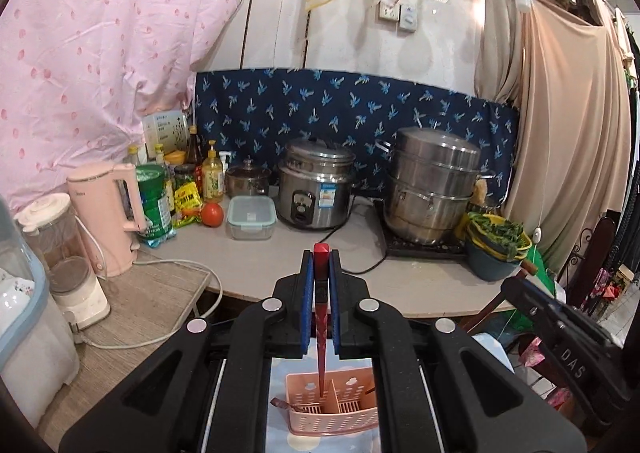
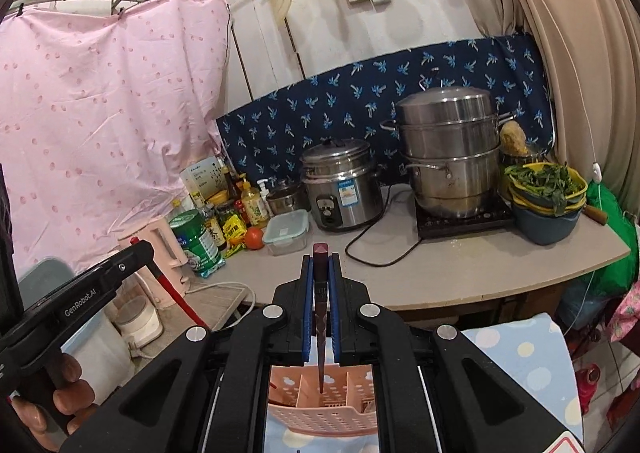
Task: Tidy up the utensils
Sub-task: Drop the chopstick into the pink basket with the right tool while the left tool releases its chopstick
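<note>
Left tongs: blue-padded fingers pinching a red tapered chopstick, held upright, square butt above the fingertips, thin tip pointing down into the pink perforated plastic utensil caddy. The tip stands at the divider between the caddy's compartments; which compartment it enters I cannot tell. A dark-red utensil handle lies slanted out of the caddy's left compartment.

Right tongs: blue pads pressed on a dark maroon tapered chopstick, also upright, tip down over the same pink caddy, close to an inner partition. The caddy rests on a pale blue cloth with cream dots, below and nearer than the grey tabletop.

From the right wrist view the left tool appears at lower left, gripped by a bare hand, with its red chopstick slanting down from it.

Along the tabletop's back edge, left to right: pink electric kettle, green canister, bottles and jars, a red tomato, clear lidded food box, steel rice cooker, stacked steel steamer pot on a black hob. At the right corner, a yellow basin of leafy greens nested in a blue bowl.
</note>
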`<action>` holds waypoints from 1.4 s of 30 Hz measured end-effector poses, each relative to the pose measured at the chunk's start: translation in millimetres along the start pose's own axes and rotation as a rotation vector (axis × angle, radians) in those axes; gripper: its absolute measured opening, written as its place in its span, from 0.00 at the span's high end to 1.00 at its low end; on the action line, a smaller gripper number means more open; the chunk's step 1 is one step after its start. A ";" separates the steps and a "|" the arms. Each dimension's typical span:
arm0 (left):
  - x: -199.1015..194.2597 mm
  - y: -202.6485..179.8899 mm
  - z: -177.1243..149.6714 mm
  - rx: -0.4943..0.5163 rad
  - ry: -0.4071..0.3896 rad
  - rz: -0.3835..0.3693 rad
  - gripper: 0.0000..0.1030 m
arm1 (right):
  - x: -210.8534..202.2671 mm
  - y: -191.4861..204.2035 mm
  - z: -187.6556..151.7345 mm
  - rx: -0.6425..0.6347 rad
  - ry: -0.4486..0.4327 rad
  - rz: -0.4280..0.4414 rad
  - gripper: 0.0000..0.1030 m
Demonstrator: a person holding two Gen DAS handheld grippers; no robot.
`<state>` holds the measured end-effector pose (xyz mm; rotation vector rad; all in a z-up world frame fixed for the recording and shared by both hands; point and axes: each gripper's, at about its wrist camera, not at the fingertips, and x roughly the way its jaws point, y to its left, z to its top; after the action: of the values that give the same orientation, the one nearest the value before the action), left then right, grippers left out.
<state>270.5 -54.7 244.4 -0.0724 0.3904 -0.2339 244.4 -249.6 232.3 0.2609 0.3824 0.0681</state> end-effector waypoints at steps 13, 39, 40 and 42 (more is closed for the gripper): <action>38.8 16.7 -42.4 -0.025 0.106 0.016 0.91 | 39.8 -19.4 -47.5 0.021 0.116 -0.039 0.89; -75.7 33.8 -159.4 0.005 0.248 0.067 0.51 | -94.2 -19.2 -165.0 0.040 0.285 -0.028 0.70; -77.8 35.4 -167.0 -0.001 0.263 0.066 0.51 | -97.4 -19.0 -174.5 0.039 0.298 -0.032 0.70; -81.0 38.5 -184.0 -0.010 0.295 0.067 0.51 | -103.6 -18.4 -193.8 0.034 0.324 -0.044 0.70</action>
<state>135.1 -2.5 100.0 -0.0341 0.6862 -0.1763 75.6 -232.9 91.3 0.2751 0.7117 0.0609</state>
